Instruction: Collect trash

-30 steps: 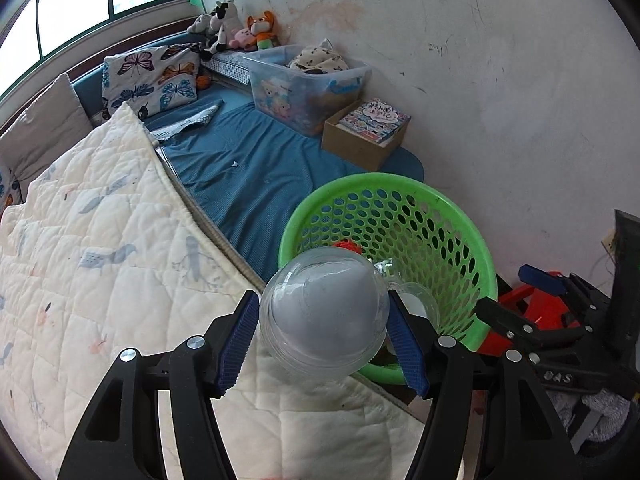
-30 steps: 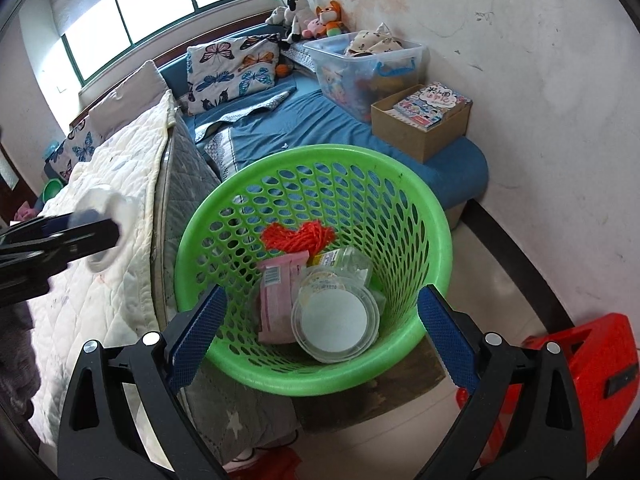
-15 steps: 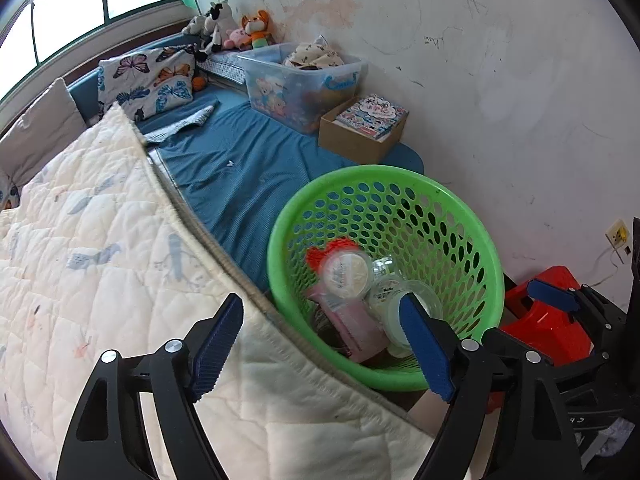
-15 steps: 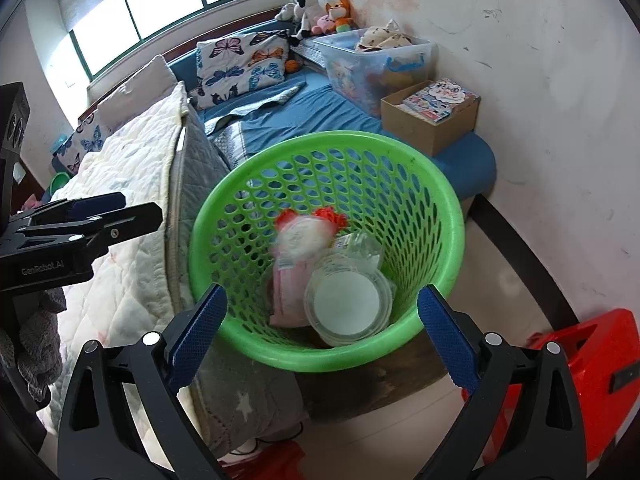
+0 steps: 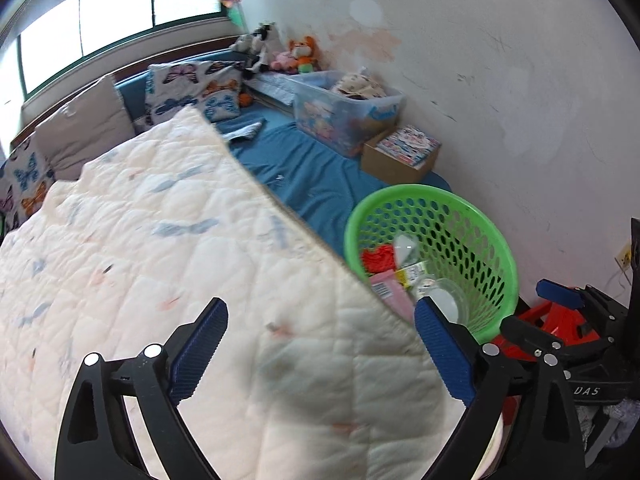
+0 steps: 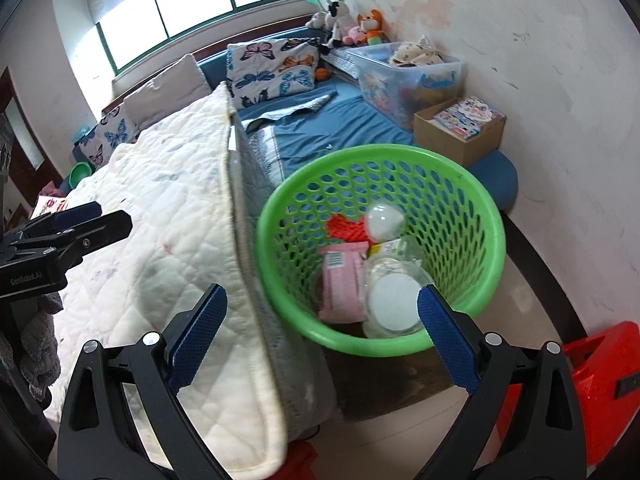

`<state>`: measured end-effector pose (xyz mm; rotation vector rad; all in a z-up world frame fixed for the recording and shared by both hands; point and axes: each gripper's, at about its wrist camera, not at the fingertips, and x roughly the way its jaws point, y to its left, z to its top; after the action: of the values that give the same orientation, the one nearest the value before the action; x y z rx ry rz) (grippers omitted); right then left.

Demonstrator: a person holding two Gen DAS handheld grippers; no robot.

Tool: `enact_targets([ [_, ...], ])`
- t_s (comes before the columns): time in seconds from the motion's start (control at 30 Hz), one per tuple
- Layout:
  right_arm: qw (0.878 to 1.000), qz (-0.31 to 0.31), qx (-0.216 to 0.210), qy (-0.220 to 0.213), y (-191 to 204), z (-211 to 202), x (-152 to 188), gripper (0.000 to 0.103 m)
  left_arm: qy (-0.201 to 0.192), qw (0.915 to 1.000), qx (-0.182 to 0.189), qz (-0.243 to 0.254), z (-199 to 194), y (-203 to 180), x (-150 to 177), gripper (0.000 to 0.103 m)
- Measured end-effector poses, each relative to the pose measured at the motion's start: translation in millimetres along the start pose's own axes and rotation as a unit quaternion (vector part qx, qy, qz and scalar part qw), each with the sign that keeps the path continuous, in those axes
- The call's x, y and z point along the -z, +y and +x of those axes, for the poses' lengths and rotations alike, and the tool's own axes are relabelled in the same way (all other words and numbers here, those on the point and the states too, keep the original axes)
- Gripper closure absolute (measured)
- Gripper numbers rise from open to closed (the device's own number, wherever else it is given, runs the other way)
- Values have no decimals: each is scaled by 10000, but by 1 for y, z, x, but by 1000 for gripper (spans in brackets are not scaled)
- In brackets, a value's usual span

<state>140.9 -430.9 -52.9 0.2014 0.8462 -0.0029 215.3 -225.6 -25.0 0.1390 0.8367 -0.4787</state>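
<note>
Both grippers, left gripper (image 5: 320, 354) and right gripper (image 6: 322, 330), gape wide and empty, with the trash (image 6: 386, 222) lying in the green basket (image 6: 494, 216) at one o'clock, ready for more.

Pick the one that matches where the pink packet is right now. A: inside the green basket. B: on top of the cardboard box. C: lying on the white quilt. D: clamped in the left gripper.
A: the pink packet lies inside the green basket, beside a clear round container and red netting; both the left gripper and the right gripper are open and empty.
</note>
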Motion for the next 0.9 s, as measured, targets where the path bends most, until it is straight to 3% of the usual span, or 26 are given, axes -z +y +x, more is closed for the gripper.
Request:
enact_targets([
  [0.5,9976,-576,-359,101,90,0,3,8,-235,9956,-618,-665,-55,74,44,10],
  [0.9,9944,-887,-558,135,140,5,4,8,-289,9876,-988,-1187,-92,127,78,10],
])
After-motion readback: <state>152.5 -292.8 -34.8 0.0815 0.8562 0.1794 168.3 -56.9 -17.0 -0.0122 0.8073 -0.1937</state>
